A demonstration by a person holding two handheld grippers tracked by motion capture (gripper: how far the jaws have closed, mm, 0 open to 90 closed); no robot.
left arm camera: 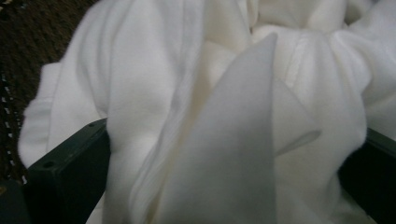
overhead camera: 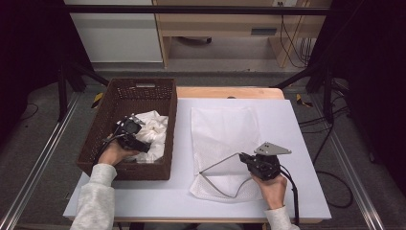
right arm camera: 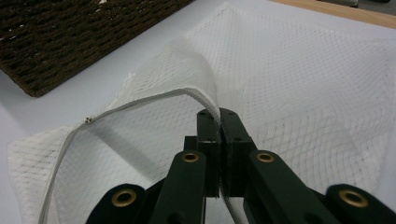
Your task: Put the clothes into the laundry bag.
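A white mesh bag (overhead camera: 225, 129) lies flat on the white table top (overhead camera: 297, 191). My right gripper (overhead camera: 242, 156) is shut on the bag's zippered rim (right arm camera: 140, 100) and holds that rim up, so the mouth arches open; its jaws (right arm camera: 219, 114) meet on the rim. In the brown woven basket (overhead camera: 119, 91) at the left lies bunched white cloth (overhead camera: 155, 129). My left gripper (overhead camera: 142, 144) reaches into that cloth. Seen from the left gripper (left arm camera: 222, 140), its jaws stand wide apart at both sides of the picture, with folds of cloth (left arm camera: 140, 70) bulging between them.
The basket's corner (right arm camera: 42, 70) sits close to the left of the bag. A wooden table edge (overhead camera: 230, 92) runs behind the white top. Beyond it stand a cabinet and a desk with hanging cables (overhead camera: 292, 43).
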